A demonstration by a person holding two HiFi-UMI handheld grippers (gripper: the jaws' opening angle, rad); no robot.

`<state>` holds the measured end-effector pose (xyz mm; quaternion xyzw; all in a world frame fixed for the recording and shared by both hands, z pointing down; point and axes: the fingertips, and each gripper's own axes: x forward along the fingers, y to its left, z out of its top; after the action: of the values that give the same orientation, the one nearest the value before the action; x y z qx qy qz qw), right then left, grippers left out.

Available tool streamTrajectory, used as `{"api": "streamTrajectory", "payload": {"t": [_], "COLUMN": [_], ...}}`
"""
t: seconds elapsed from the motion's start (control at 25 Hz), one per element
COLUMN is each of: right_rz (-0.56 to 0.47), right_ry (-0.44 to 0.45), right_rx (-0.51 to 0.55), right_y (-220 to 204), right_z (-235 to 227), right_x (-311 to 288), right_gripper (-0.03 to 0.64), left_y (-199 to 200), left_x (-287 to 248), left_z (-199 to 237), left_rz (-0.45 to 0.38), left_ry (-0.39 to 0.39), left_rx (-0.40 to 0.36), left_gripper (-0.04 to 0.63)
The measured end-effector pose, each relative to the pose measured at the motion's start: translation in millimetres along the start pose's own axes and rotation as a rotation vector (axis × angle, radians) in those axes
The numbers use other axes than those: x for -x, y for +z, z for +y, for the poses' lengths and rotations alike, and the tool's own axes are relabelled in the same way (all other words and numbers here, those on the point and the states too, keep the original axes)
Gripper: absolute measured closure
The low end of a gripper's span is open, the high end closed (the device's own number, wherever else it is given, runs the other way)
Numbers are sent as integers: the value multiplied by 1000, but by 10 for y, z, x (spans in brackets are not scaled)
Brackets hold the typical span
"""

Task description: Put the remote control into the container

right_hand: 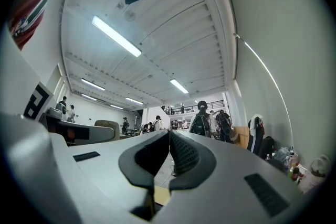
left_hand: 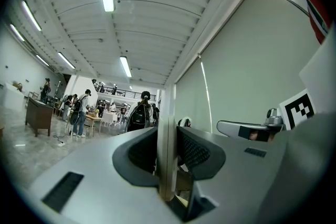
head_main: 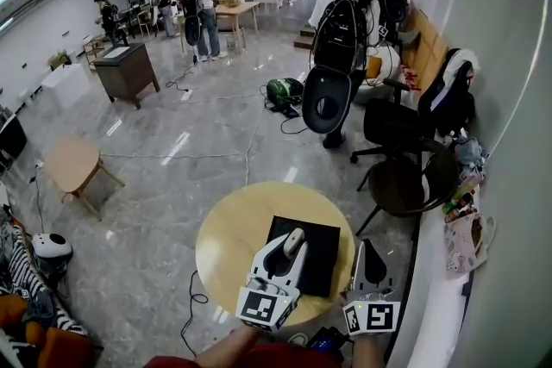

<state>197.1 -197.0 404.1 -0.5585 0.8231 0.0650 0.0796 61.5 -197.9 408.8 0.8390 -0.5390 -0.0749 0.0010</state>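
The jaws of my left gripper are clenched on the one remote. In the left gripper view it stands edge-on as a pale slab with a dark pad pressed flat against each side. In the head view, low and centre, the remote pokes out past the jaw tips and hangs over the near left part of the one black container. I cannot tell whether it touches it.

The jaws of my right gripper are shut tight, pad to pad, with nothing between them. In the head view this gripper sits lower right, just off the right rim of the desk, beside the container and apart from it.

The desk is one round wooden top. The container lies flat on its right half, and nothing stands between the remote and the container.

Further out on the grey floor, one low table stands at mid left and one dark cabinet at upper left. Two dark chairs stand at the right wall. A person with a black backpack is at upper centre, a green bag lies on the floor to that person's left, and cables trail across the floor. Several more people stand far back.
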Motion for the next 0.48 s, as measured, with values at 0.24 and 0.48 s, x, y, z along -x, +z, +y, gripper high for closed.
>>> {"api": "streamTrajectory", "payload": {"t": [0.24, 0.48], "right_rz": [-15, -14], "right_ry": [-14, -13], "right_rx": [7, 18], "right_y": [66, 43], "right_z": [102, 253], "right_x": [-157, -278], "right_gripper": [594, 594], "left_y": [24, 117], "left_x": [-32, -72], "left_z": [179, 323], "left_rz": [43, -73], "left_ry": [-6, -30], "left_rx": [-9, 21], "left_gripper": [485, 485]}}
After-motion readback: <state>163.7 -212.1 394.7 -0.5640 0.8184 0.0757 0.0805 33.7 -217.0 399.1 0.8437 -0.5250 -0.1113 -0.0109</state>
